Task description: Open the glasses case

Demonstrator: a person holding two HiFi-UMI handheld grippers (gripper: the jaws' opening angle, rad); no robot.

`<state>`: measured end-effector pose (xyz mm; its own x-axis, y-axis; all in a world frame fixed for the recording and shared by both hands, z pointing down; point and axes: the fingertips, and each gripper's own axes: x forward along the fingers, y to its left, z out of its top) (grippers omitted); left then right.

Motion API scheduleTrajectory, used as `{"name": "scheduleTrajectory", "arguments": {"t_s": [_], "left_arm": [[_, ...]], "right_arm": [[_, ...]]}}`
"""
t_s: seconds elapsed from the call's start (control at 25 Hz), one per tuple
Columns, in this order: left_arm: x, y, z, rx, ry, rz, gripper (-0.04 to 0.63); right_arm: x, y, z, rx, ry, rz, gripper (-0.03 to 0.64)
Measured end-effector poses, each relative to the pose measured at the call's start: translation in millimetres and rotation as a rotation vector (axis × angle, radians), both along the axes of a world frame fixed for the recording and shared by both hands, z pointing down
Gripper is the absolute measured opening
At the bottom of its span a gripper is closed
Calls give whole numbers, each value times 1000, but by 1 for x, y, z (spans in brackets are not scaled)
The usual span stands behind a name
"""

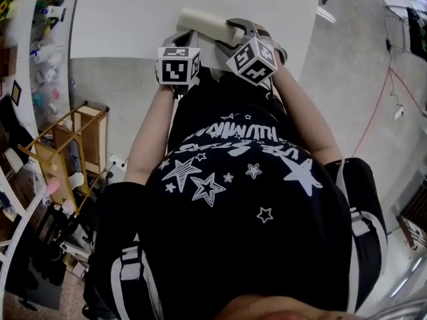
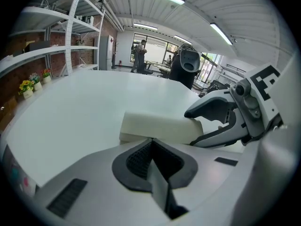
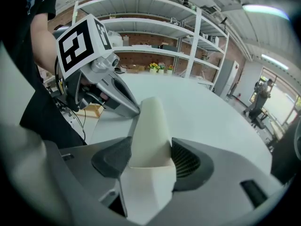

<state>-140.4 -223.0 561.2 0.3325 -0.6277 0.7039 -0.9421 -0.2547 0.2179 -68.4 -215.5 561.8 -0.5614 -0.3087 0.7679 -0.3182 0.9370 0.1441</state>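
White table [image 1: 133,19] fills the top of your head view, with cluttered shelves [image 1: 37,52] and a wooden rack [image 1: 77,145] on the floor off to your left.

Your left gripper [image 2: 151,142] sits near the table's near edge. Its jaws are pressed together, pad against pad, and their tips reach the long near side of the case [image 2: 160,126]. Whether they nip that edge or only touch it, I cannot tell from its own view. Its marker cube [image 1: 179,65] faces up at you, just left of the other hand's cube.

The case is a cream, oblong box lying flat on the table just past both grippers, tilted a little across your head view. It looks closed, and a seam runs along its lower edge in the left gripper view.

Your right gripper [image 3: 150,147] has the case's right end between its jaws. They stand fairly wide, and both dark pads [image 3: 113,159] lie against the case's sides, so you are pinching it. From the left gripper view, one jaw lies over the top of that end and the other below it. In the right gripper view, the case runs away from the jaws towards your left gripper, which meets its far part.
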Motion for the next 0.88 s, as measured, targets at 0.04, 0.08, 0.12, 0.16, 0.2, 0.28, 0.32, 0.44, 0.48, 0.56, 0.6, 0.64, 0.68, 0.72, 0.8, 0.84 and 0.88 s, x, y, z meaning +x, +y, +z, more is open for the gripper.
{"name": "scheduleTrajectory", "arguments": {"t_s": [0.04,0.08,0.12,0.16,0.2,0.28,0.32,0.44,0.48,0.56,0.6,0.64,0.68,0.72,0.8,0.84,0.88], "left_arm": [[-1,0,-1,2,4,-3,11],[-1,-1,-2,2,10,-4,11],[-1,-1,-3,-1,18,-3,11],[-1,-1,-3,-5,25,0,11],[-1,-1,-2,-10,31,6,11],[0,-1,-2,-19,31,21,11],[1,-1,-2,-20,28,29,11],[2,0,1,-19,21,33,11],[1,1,3,-19,22,31,11],[1,1,5,-19,27,27,11],[1,1,6,-19,29,29,11],[1,1,6,-19,29,32,11],[1,1,7,-17,30,37,11],[1,0,7,-14,33,42,11],[1,-2,9,-5,42,51,11],[1,-3,10,0,47,55,11],[1,-4,11,4,50,60,11]], "right_arm": [[0,0,-1,-13,0,-5,276],[-1,-1,-2,-24,1,-10,276],[-1,-1,-3,-33,3,-16,276],[0,-2,-3,-40,5,-22,276],[0,-2,-3,-45,6,-28,275],[1,-2,-3,-63,1,-31,273],[1,-2,-3,-79,-8,-26,273],[2,-3,0,-146,-44,-11,273],[2,-2,2,-164,-54,-13,273],[2,-3,2,-206,-88,-8,273],[3,-4,1,-235,-115,2,273],[4,-5,-1,-266,-141,11,273],[6,-6,-3,-293,-164,20,273],[7,-8,-5,-310,-183,33,273],[9,-12,-13,-307,-207,58,273],[10,-14,-17,-291,-215,68,273],[10,-17,-21,-271,-223,79,273]]}}
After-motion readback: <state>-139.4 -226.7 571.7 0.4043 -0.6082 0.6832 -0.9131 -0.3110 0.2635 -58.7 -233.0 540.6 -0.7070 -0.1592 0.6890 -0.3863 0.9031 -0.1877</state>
